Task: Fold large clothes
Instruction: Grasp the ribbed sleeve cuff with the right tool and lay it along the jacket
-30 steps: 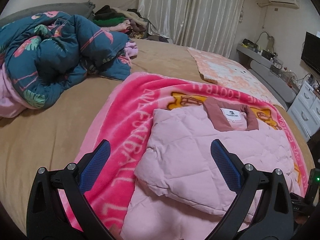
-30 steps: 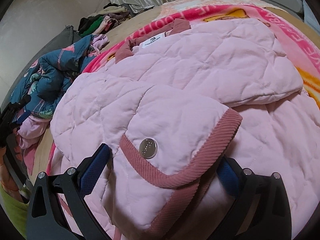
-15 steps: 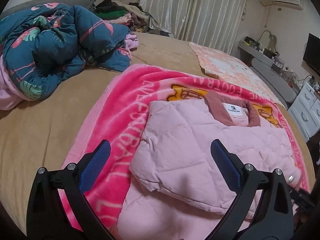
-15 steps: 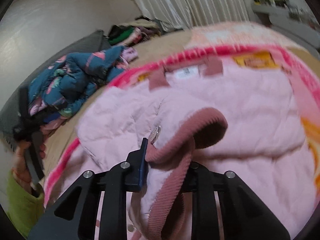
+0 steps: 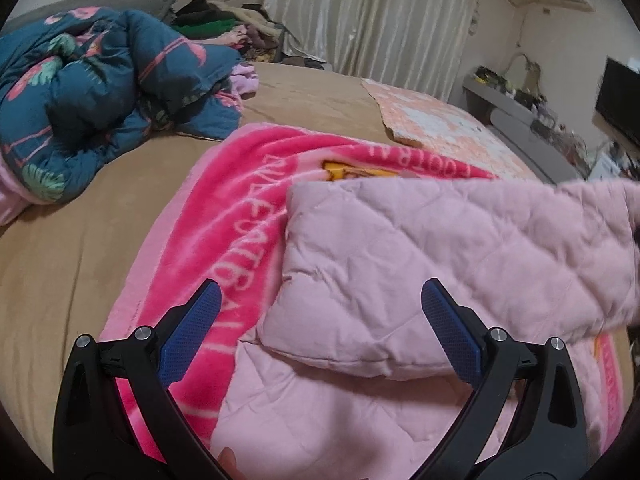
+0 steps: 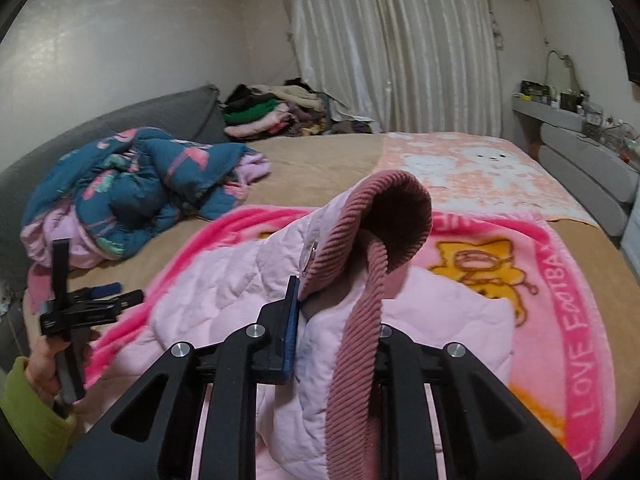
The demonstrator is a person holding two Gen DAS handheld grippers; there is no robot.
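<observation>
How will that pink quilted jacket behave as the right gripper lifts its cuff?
Probably floppy: the pink quilted jacket drapes limply from the right gripper, ribbed cuff curling over. Likely light, given the puffy padding. Its folded sleeve may slide or unfold; the left gripper is open, not pinning it.

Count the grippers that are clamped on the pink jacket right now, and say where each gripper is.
1. The right gripper is shut on the pink jacket at its ribbed cuff, lifting it. The left gripper is open, near the jacket's folded edge, holding nothing.

We see home bedroom: wide bed [image 6: 320, 152], crumpled quilt [image 6: 132, 184] left, curtains [image 6: 392, 40] far, dresser [image 6: 580, 152] right.
</observation>
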